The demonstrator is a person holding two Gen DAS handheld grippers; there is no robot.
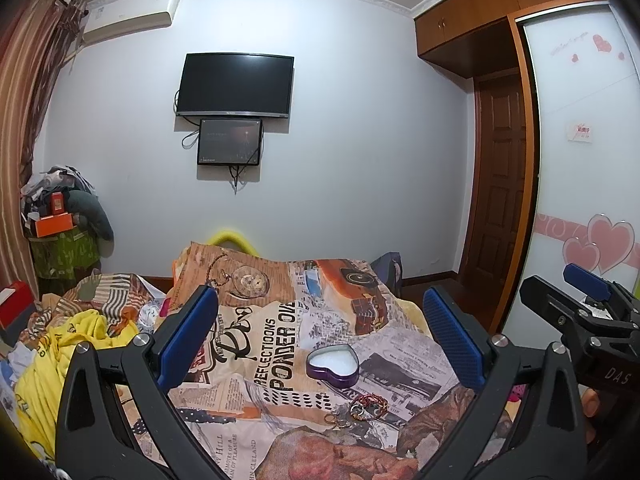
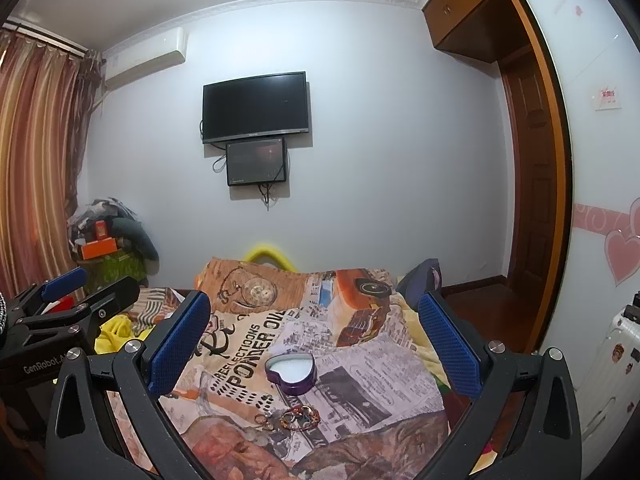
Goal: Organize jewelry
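Two blue-padded fingers of the left gripper (image 1: pixel 320 336) stood wide apart in the left wrist view, holding nothing, raised above a bed covered by a newspaper-print blanket (image 1: pixel 276 320). A purple heart-shaped tin (image 1: pixel 333 363) sat open on that blanket, its pale lining showing. Just nearer the camera than the tin lay the jewelry: a coppery beaded bracelet (image 1: pixel 370 403) and, touching or just beside it, a few small gold rings (image 1: pixel 338 421). Right of the tin, at the frame's edge, the right gripper (image 1: pixel 588 300) hung in the air, seen side-on.

From the right wrist view, the right gripper (image 2: pixel 316 332) also had its fingers spread apart and empty. The heart-shaped tin (image 2: pixel 291 372) lay between them on the blanket (image 2: pixel 360 360), with the bracelet (image 2: pixel 300 418) and rings (image 2: pixel 265 420) just in front of the tin. Left of the tin, well apart from it, the left gripper (image 2: pixel 76 292) showed side-on above yellow cloth (image 2: pixel 114 334).
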